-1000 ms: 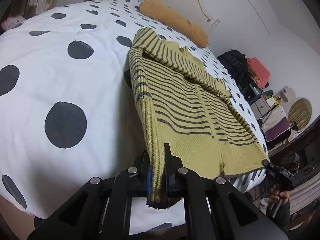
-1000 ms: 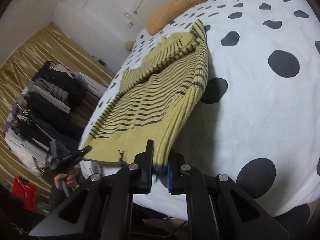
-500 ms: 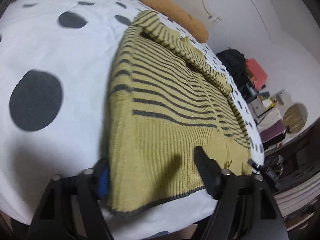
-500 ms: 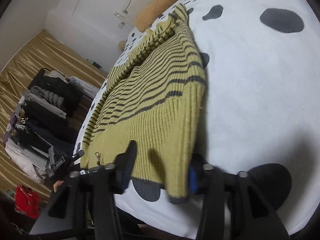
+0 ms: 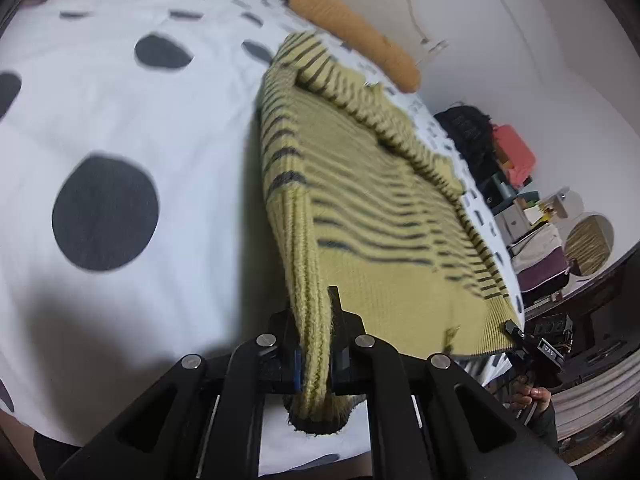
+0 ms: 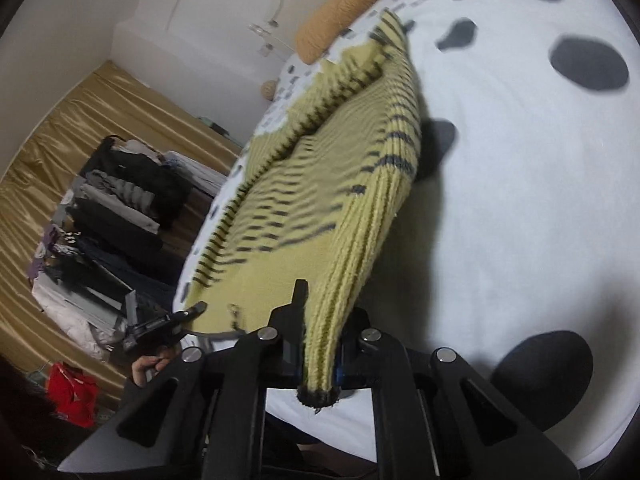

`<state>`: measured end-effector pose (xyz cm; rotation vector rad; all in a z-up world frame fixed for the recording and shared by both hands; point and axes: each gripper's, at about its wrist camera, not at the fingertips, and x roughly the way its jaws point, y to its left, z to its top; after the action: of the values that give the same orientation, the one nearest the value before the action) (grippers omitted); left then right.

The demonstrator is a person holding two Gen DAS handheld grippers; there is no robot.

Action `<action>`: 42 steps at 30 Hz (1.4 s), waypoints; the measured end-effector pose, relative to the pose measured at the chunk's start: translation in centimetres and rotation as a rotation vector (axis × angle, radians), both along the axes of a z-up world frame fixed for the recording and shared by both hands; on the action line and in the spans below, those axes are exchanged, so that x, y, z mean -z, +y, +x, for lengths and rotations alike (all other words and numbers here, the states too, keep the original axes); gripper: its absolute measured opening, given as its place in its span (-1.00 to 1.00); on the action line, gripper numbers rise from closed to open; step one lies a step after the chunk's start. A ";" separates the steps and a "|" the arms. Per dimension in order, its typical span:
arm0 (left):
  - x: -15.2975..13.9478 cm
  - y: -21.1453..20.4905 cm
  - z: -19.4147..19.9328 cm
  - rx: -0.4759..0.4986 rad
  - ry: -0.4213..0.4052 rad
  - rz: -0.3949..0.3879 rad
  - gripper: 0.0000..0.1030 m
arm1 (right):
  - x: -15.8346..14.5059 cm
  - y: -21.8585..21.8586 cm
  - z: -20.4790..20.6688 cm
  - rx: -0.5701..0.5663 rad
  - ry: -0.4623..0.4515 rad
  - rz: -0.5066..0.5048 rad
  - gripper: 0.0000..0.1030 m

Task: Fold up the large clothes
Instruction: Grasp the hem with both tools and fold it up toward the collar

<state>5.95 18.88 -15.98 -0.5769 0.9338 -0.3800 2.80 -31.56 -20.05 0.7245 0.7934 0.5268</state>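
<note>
Both tongs, left & right, clamp sweater hem; spotted duvet, orange bolster.

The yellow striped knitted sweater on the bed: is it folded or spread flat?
Partly folded: the yellow striped knitted sweater has a sleeve laid across its body, and both tools pinch its hem corners.

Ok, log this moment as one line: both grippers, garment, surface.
left gripper: shut on striped sweater hem corner | right gripper: shut on opposite hem corner | hem raised, collar end on polka-dot duvet
</note>
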 end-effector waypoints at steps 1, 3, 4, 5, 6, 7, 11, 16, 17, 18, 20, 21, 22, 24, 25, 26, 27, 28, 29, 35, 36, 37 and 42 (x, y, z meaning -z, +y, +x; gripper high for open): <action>-0.8 0.1 0.1 0.002 -0.018 -0.006 -0.87 | -0.9 0.1 0.0 -0.005 -0.019 0.003 -0.79; -2.5 0.3 0.8 0.009 -0.054 -0.028 -0.87 | -2.7 0.4 0.1 -0.012 -0.053 0.000 -0.79; -3.4 0.5 1.6 0.010 -0.071 -0.042 -0.87 | -3.7 0.5 0.5 -0.024 -0.071 0.001 -0.79; -4.2 0.6 2.4 0.006 -0.085 -0.045 -0.87 | -4.6 0.6 1.0 -0.030 -0.087 -0.003 -0.79; -5.5 0.9 3.9 0.004 -0.108 -0.044 -0.87 | -5.5 0.7 1.8 -0.037 -0.103 -0.010 -0.79; -6.4 1.0 4.9 0.001 -0.129 -0.034 -0.87 | -6.6 0.8 2.7 -0.042 -0.127 -0.029 -0.79; -10.6 1.3 12.1 -0.016 -0.199 0.010 -0.87 | -11.2 0.6 7.9 -0.021 -0.223 -0.085 -0.79; -13.7 1.0 24.6 -0.051 -0.217 0.045 -0.87 | -15.6 -1.0 18.7 0.042 -0.276 -0.104 -0.79; -14.0 0.9 26.6 -0.058 -0.218 0.051 -0.87 | -16.2 -1.3 21.3 0.067 -0.279 -0.119 -0.79; -14.1 0.5 30.3 -0.064 -0.212 0.077 -0.87 | -16.4 -1.6 23.3 0.078 -0.282 -0.132 -0.79; -13.5 -0.4 35.5 -0.073 -0.204 0.127 -0.87 | -16.4 -2.5 28.1 0.119 -0.269 -0.149 -0.79; -12.8 -0.9 38.0 -0.071 -0.193 0.147 -0.87 | -15.8 -3.0 30.6 0.134 -0.253 -0.148 -0.79; -11.4 -1.5 41.2 -0.072 -0.162 0.161 -0.87 | -14.9 -3.5 33.1 0.154 -0.225 -0.154 -0.79; -8.9 -2.2 45.0 -0.080 -0.113 0.164 -0.87 | -12.3 -4.2 37.5 0.183 -0.150 -0.190 -0.79; -6.8 -2.7 47.6 -0.094 -0.063 0.177 -0.87 | -11.0 -4.2 39.3 0.185 -0.115 -0.213 -0.79; -5.4 -2.9 48.9 -0.099 -0.040 0.189 -0.86 | -9.3 -4.2 41.2 0.187 -0.073 -0.249 -0.79; -3.8 -3.2 50.0 -0.102 -0.009 0.209 -0.86 | -7.9 -4.4 42.6 0.193 -0.044 -0.274 -0.79; -2.1 -3.5 51.2 -0.102 0.018 0.227 -0.86 | -6.6 -4.4 43.6 0.189 -0.021 -0.292 -0.79; -0.9 -3.8 52.1 -0.098 0.040 0.246 -0.84 | -5.2 -4.5 44.6 0.194 0.004 -0.307 -0.79; 2.0 -3.1 53.1 -0.107 0.127 0.194 -0.70 | -1.0 -7.0 46.2 0.203 0.160 -0.172 -0.74; 1.1 -2.5 53.0 -0.109 0.136 0.187 -0.61 | -2.0 -7.2 45.6 0.212 0.151 -0.182 -0.67; 0.1 -2.1 52.6 -0.112 0.143 0.184 -0.57 | -3.0 -7.2 45.1 0.215 0.146 -0.219 -0.41; -7.1 0.0 49.0 -0.340 0.023 0.387 0.99 | -9.9 -8.2 40.9 0.408 0.031 -0.545 0.96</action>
<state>54.94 18.90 -8.84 -0.3737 0.8831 0.1135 43.66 -39.79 -10.16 0.3690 0.7471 -0.0753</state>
